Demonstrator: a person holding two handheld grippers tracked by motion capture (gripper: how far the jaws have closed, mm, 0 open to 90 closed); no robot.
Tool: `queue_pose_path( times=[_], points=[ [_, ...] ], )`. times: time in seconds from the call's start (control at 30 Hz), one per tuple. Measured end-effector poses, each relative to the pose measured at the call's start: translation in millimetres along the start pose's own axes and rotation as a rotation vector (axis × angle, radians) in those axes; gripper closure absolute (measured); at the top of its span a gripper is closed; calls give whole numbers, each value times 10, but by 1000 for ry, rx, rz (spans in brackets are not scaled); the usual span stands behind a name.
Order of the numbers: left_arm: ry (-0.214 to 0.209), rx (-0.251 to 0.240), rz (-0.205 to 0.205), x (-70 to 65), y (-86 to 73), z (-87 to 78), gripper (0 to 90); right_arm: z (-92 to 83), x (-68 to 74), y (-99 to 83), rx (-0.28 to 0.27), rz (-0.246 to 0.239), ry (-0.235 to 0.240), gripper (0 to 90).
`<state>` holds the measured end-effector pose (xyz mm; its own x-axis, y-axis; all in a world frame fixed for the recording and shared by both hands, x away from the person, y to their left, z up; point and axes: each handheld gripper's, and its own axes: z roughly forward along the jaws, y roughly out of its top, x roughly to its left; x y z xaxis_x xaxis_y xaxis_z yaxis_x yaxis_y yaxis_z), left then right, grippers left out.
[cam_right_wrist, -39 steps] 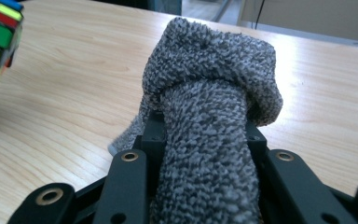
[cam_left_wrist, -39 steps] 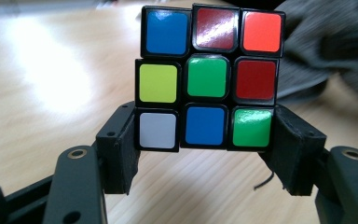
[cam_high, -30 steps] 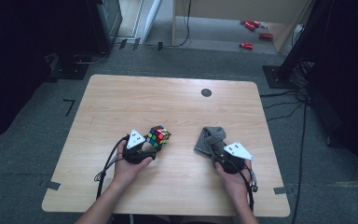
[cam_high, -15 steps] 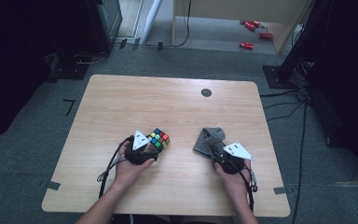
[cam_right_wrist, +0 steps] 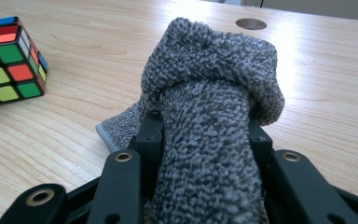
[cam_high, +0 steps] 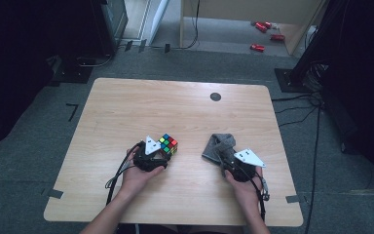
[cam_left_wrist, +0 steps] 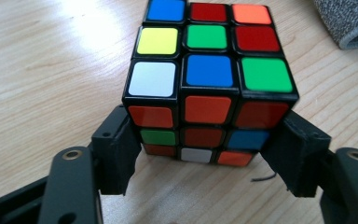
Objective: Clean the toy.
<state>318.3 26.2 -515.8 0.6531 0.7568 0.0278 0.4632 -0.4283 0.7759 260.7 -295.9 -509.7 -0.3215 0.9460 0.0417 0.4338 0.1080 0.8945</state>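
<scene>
2 forearms enter from the near edge of the wooden table [cam_high: 126, 102], each hand resting low behind its tool. The left gripper [cam_high: 161, 155] clasps 1 colour cube [cam_left_wrist: 209, 84] by its lower sides, left of centre near the front. The right gripper [cam_high: 226, 160] pinches 1 grey cloth [cam_right_wrist: 214, 107], bunched between its jaws, lying right of the cube, apart from it.

Multicoloured cube [cam_left_wrist: 209, 84], speckled grey cloth [cam_right_wrist: 209, 116]
</scene>
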Motion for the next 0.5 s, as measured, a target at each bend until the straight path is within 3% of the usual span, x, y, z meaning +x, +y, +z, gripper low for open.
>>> queue_pose_path(
  times=[0.07,0.23,0.33,0.5],
  points=[
    [11,4,20,-22,5,6,346,1,-6,-4,2,3,0,611],
    [24,6,24,-43,18,20,346,17,-19,-19,27,14,-2,625],
    [33,3,-5,-34,35,46,344,62,-22,-50,79,15,-23,644],
    [1,0,-20,13,48,60,335,108,-2,-58,131,3,-45,670]
  ],
)
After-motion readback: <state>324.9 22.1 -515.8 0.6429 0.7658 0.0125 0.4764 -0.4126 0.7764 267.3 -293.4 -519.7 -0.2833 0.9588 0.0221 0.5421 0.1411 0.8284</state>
